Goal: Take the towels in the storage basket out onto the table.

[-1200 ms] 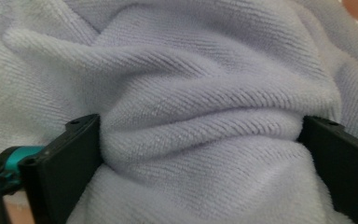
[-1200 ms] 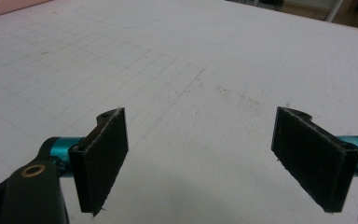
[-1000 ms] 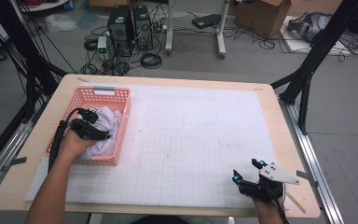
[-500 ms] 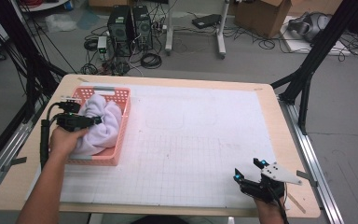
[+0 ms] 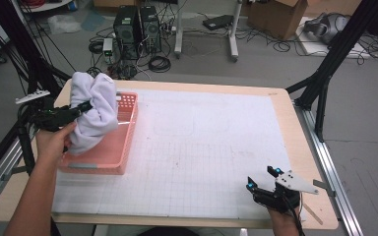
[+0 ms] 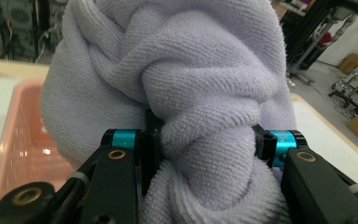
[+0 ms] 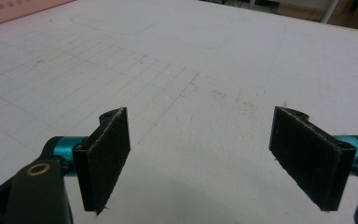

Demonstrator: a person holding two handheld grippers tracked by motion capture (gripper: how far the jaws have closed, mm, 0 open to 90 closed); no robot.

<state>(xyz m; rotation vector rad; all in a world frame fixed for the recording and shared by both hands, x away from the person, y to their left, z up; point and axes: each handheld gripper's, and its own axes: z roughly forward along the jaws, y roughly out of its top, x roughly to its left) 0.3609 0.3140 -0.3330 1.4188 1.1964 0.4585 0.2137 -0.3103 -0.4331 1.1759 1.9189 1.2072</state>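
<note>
**Towel clamped in the left gripper, over the basket**

Towel [image 6: 186,93] sits bunched between the left gripper's [image 5: 86,105] fingers [image 6: 151,140], which have just been closing and now pinch a thick fold of it from both sides. The rest of the cloth bulges past the fingertips and hangs down over the near end of the pink basket [image 5: 123,142]. Well apart from it, the right gripper [image 7: 200,158] rests low over the white mat [image 5: 216,137], its fingers [image 7: 105,154] spread wide with only bare mat between them.
</note>
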